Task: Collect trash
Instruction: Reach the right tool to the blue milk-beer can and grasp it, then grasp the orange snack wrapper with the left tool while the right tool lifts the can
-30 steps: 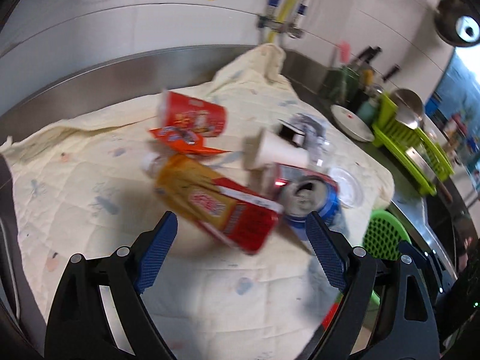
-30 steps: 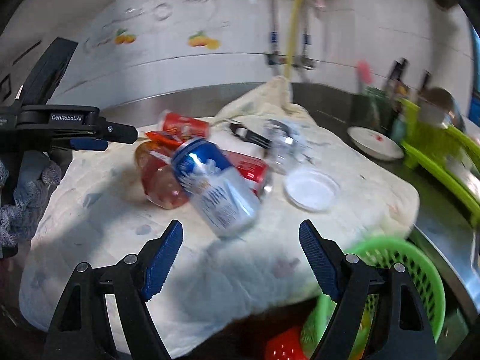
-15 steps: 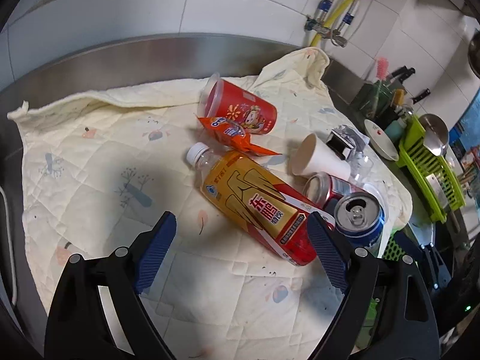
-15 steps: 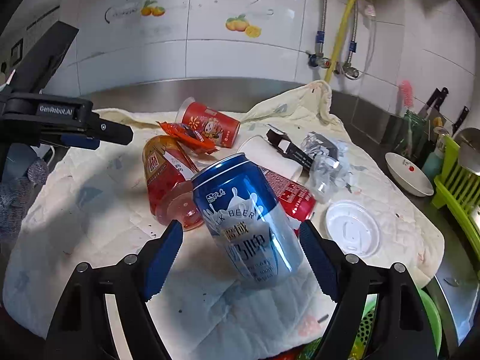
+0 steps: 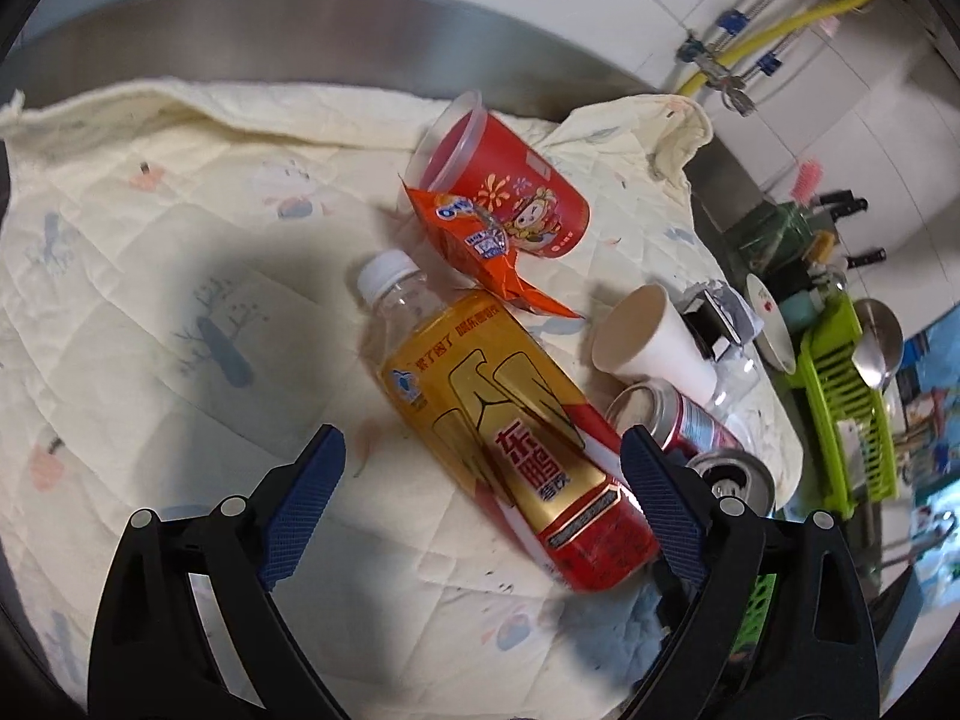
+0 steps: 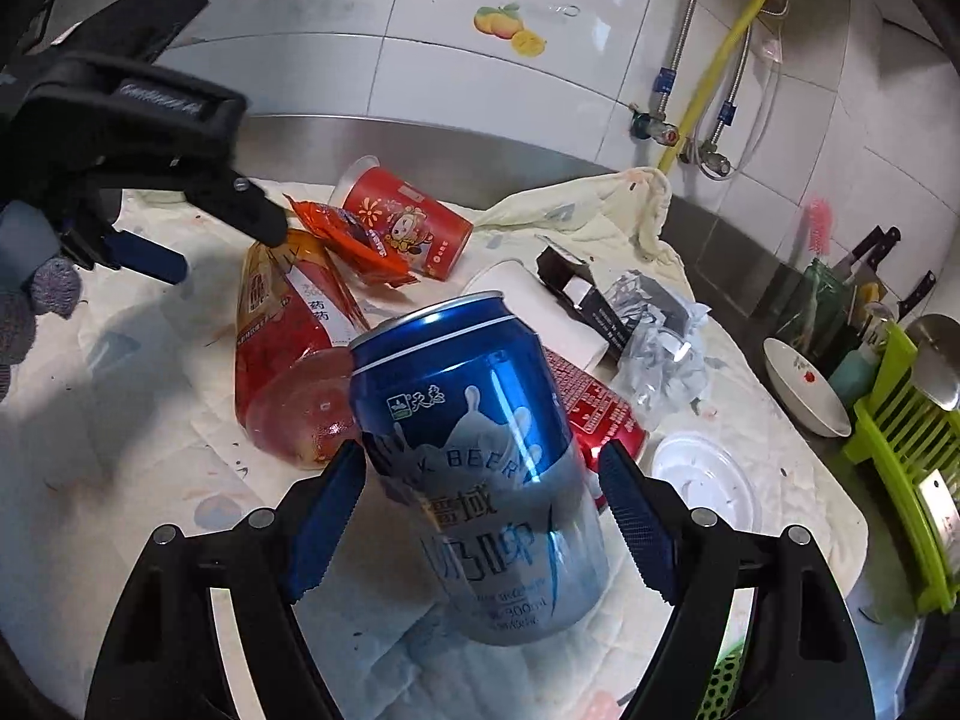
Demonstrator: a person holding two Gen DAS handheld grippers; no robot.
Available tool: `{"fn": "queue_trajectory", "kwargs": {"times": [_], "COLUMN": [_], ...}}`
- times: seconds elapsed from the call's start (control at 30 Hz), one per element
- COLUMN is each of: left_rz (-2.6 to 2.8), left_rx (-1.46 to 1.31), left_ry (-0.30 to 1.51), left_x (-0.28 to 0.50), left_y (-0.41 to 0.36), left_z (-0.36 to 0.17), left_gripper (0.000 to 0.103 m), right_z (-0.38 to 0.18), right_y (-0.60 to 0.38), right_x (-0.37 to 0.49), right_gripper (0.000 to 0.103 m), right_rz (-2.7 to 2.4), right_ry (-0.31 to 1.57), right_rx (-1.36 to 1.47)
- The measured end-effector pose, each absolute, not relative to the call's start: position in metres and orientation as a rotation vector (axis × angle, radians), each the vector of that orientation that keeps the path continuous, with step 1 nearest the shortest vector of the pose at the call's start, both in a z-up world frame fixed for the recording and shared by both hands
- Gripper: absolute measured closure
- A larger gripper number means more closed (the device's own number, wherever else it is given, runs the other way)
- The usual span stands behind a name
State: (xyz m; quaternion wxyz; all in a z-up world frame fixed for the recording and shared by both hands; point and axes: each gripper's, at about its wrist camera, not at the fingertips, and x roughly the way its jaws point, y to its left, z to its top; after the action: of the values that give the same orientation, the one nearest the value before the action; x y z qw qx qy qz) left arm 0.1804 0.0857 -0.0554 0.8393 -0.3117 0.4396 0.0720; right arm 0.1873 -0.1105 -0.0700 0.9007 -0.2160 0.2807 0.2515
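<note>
The trash lay heaped on a pale quilted cloth [image 5: 180,252] spread over the table, and the gold-and-red drink bottle [image 5: 504,432] serves as the landmark for everything else. It lay on its side, white cap toward the wall, its red base toward the camera. The left claw [image 5: 480,510] stood over it with its jaws wide apart; they had just been opening further, the bottle's lower half sat between the blue pads [image 5: 303,510], and neither pad pressed on it.

Just beyond the bottle's cap end lay an orange snack wrapper [image 5: 480,252], touching a red printed cup [image 5: 510,192] tipped on its side behind it. To the right of the bottle a white paper cup [image 5: 648,342] lay on its side, with a red can [image 5: 678,420] just below it, close against the bottle's flank.

Near the bottle's base stood a blue beer can [image 6: 480,450], upright though tilted in the right wrist view. The right claw [image 6: 480,510] had its jaws apart on either side of that can; whether the pads touched it could not be told. Right of the blue can a white plastic lid [image 6: 708,486] lay flat on the cloth. Farther right, past crumpled silver foil [image 6: 660,336], a white bowl [image 6: 804,390] sat beside a green dish rack [image 6: 906,456].
</note>
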Motion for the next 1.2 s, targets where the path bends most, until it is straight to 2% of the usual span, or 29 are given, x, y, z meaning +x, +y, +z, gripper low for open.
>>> {"fn": "queue_trajectory", "kwargs": {"times": [0.07, 0.4, 0.73, 1.03, 1.13, 1.2], "left_rz": [0.159, 0.214, 0.248, 0.089, 0.068, 0.058], "left_rx": [-0.677, -0.748, -0.681, -0.656, -0.615, -0.592], "left_ry": [0.939, 0.985, 0.892, 0.939, 0.960, 0.978], "left_x": [0.186, 0.202, 0.214, 0.259, 0.269, 0.274], "left_y": [0.085, 0.094, 0.126, 0.132, 0.130, 0.129], "left_z": [-0.059, -0.076, -0.041, -0.049, -0.054, -0.057], "left_gripper": [0.011, 0.010, 0.010, 0.022, 0.032, 0.034], "right_z": [-0.073, -0.068, -0.052, -0.045, -0.045, -0.045], "right_y": [-0.109, -0.115, -0.125, -0.139, -0.144, -0.145], "right_x": [0.188, 0.178, 0.168, 0.159, 0.156, 0.154], "right_gripper": [0.029, 0.030, 0.030, 0.030, 0.030, 0.030], "right_rz": [0.514, 0.515, 0.529, 0.511, 0.508, 0.503], "right_ry": [0.578, 0.534, 0.512, 0.512, 0.516, 0.516], "right_rx": [-0.461, -0.445, -0.364, -0.296, -0.272, -0.264]}}
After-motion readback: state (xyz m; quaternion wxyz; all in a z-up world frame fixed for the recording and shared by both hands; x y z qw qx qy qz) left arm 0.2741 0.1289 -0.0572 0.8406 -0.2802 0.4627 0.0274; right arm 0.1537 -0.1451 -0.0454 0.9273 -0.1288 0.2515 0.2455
